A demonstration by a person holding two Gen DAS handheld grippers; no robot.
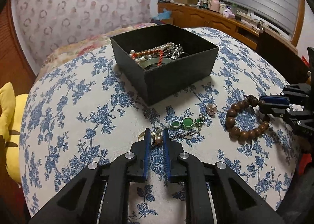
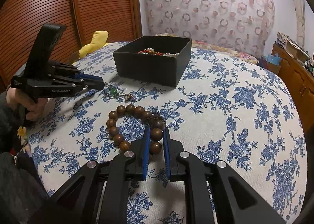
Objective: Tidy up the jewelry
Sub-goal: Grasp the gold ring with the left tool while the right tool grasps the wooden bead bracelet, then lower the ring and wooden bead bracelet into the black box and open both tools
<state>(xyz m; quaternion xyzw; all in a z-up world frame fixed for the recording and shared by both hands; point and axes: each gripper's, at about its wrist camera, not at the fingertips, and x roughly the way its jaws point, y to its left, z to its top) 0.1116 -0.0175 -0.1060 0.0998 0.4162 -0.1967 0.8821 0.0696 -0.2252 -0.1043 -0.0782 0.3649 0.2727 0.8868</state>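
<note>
A black open box (image 1: 176,78) holding pearl strands and a red cord sits mid-table; it also shows in the right wrist view (image 2: 149,68). My left gripper (image 1: 156,135) has its jaws closed around a gold ring with a pearl bead (image 1: 156,139) lying on the cloth. A green-stone bracelet (image 1: 186,122) and a small flower charm (image 1: 212,108) lie just beyond it. My right gripper (image 2: 156,132) has its jaws closed on a bead of the brown wooden bead bracelet (image 2: 135,123), which rests on the cloth. The bracelet shows at right in the left wrist view (image 1: 245,119).
The table wears a white cloth with blue flowers (image 2: 225,106). A yellow plush toy (image 1: 11,125) sits off the left edge. A wooden sideboard with clutter (image 1: 215,13) stands behind, and a slatted wooden door (image 2: 58,7) to the left.
</note>
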